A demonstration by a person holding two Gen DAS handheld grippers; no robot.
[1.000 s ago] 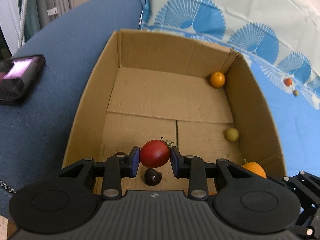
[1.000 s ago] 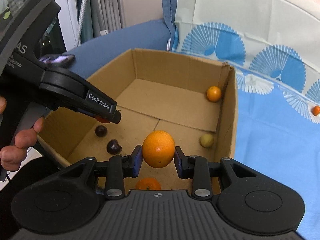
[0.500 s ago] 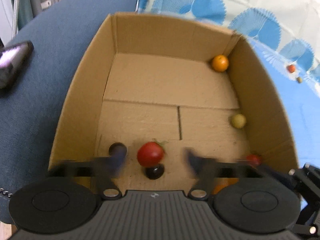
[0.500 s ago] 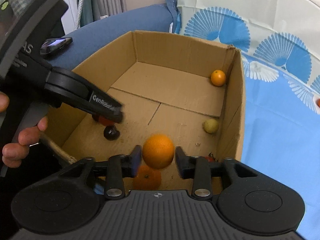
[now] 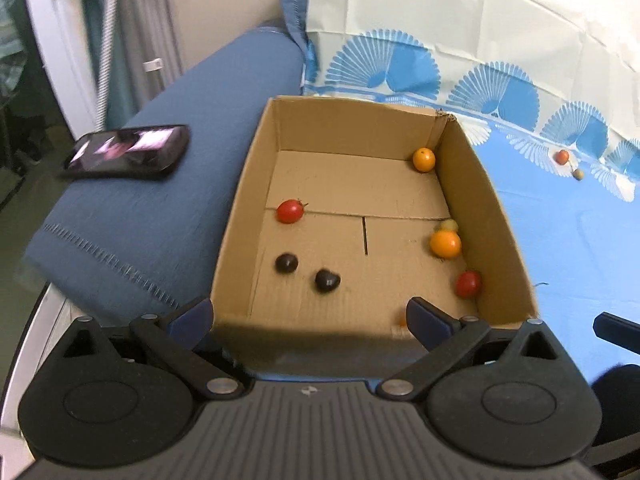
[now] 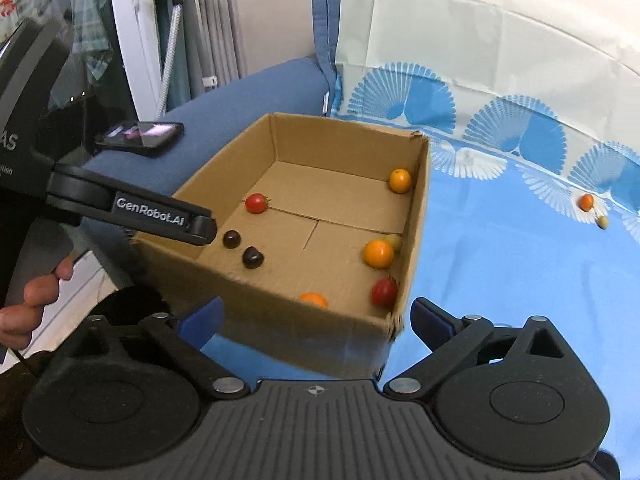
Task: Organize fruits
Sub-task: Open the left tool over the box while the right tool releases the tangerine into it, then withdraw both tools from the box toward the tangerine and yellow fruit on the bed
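Note:
A cardboard box (image 5: 240, 184) (image 6: 416, 216) stands on the blue cloth. Inside lie a red tomato (image 5: 290, 211) (image 6: 256, 203), two dark fruits (image 5: 286, 263) (image 5: 327, 280), an orange (image 5: 445, 243) (image 6: 379, 254) with a pale fruit (image 5: 449, 224) behind it, a small orange (image 5: 424, 159) (image 6: 400, 180) in the far corner, another red tomato (image 5: 469, 283) (image 6: 385, 292) and an orange (image 6: 314, 299) by the near wall. My left gripper (image 5: 310, 318) is open and empty above the box's near edge. My right gripper (image 6: 318, 320) is open and empty, near the box's front corner.
A phone (image 5: 128, 152) (image 6: 140, 136) lies on the blue cushion left of the box. Two small fruits (image 5: 563, 156) (image 5: 577, 175) lie on the blue cloth at the far right, also in the right wrist view (image 6: 587, 201). The left gripper's body (image 6: 132, 212) reaches over the box's left wall.
Both grippers opened and pulled back and up from the box. The left one let go of the red tomato, the right one of the orange; both fruits now lie in the box.

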